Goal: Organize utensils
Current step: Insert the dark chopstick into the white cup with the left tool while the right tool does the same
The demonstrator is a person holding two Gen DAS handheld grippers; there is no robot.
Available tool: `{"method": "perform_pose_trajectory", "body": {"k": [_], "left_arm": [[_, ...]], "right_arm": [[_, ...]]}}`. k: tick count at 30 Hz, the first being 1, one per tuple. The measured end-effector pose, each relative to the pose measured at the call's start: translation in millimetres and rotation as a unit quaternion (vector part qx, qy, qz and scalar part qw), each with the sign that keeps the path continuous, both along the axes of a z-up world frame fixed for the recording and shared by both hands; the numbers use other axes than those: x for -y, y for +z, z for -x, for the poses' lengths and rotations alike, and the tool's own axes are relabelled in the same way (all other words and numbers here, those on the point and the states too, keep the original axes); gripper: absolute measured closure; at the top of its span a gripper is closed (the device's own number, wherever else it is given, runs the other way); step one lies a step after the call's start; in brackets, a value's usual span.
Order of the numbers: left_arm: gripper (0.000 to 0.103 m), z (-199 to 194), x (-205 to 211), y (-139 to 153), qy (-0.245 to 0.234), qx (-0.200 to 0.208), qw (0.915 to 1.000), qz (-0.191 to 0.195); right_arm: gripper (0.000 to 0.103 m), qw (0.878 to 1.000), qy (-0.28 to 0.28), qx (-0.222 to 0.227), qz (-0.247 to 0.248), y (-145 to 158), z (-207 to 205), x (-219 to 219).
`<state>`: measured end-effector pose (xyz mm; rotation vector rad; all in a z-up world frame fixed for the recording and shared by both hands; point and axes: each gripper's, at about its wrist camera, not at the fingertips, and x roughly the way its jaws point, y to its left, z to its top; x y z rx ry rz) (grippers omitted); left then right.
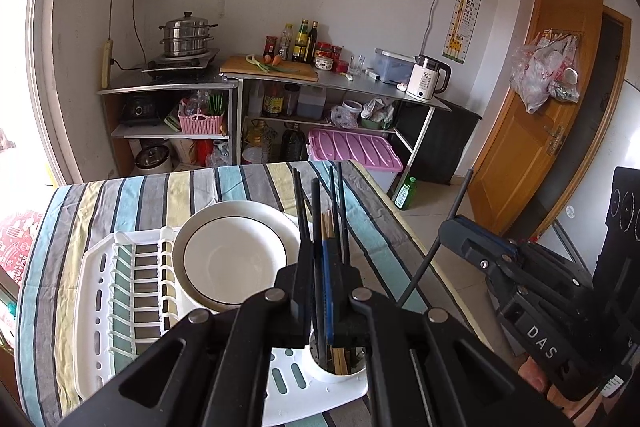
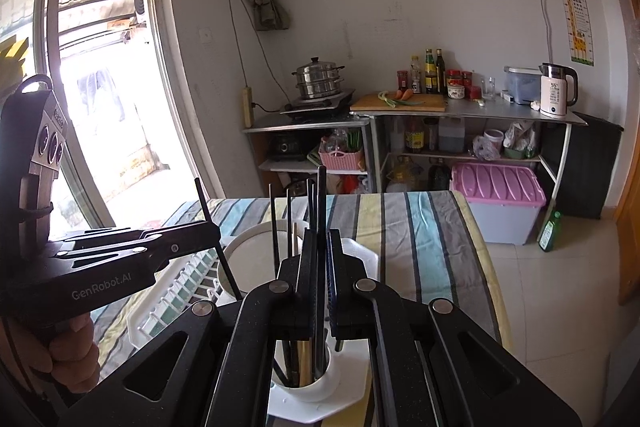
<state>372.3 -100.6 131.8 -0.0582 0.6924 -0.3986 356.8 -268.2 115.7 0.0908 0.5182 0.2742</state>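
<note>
A white dish rack lies on the striped table; its round utensil cup holds several black and wooden chopsticks. My left gripper is shut on one black chopstick standing upright over the cup. My right gripper is shut on another black chopstick, upright above the same cup. In the left wrist view the right gripper also shows with its chopstick slanting. In the right wrist view the left gripper shows with its chopstick.
White plates rest in the rack behind the cup. The table edge runs along the right, with floor beyond. A green bottle stands on the floor. Kitchen shelves and a pink-lidded box stand at the back.
</note>
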Motion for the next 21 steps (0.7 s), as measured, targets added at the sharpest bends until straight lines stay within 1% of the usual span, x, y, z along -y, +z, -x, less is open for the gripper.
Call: {"method": "perform_pose_trajectory", "body": {"k": [7,12,16,19,21], "left_arm": [[0.098,-23,9,-10,0.007,-0.01,0.9999,-0.007],[0.098,-38,14,-23,0.011,-0.02,0.9997,-0.007],[0.098,-38,12,-25,0.008,-0.016,0.9998,0.002],[0.098,-36,10,-26,0.008,-0.015,0.9998,0.01],[0.097,-34,9,-26,0.005,-0.012,0.9998,0.012]], "right_arm": [[0.099,1.0,0.002,-0.011,0.001,-9,-20,-4],[0.099,1.0,0.01,-0.019,-0.002,-14,-30,-6],[0.099,0.999,0.02,-0.024,-0.009,-14,-35,-5],[0.098,0.999,0.027,-0.029,-0.004,-14,-38,-9],[0.094,0.999,0.027,-0.028,-0.003,-14,-37,-9]]}}
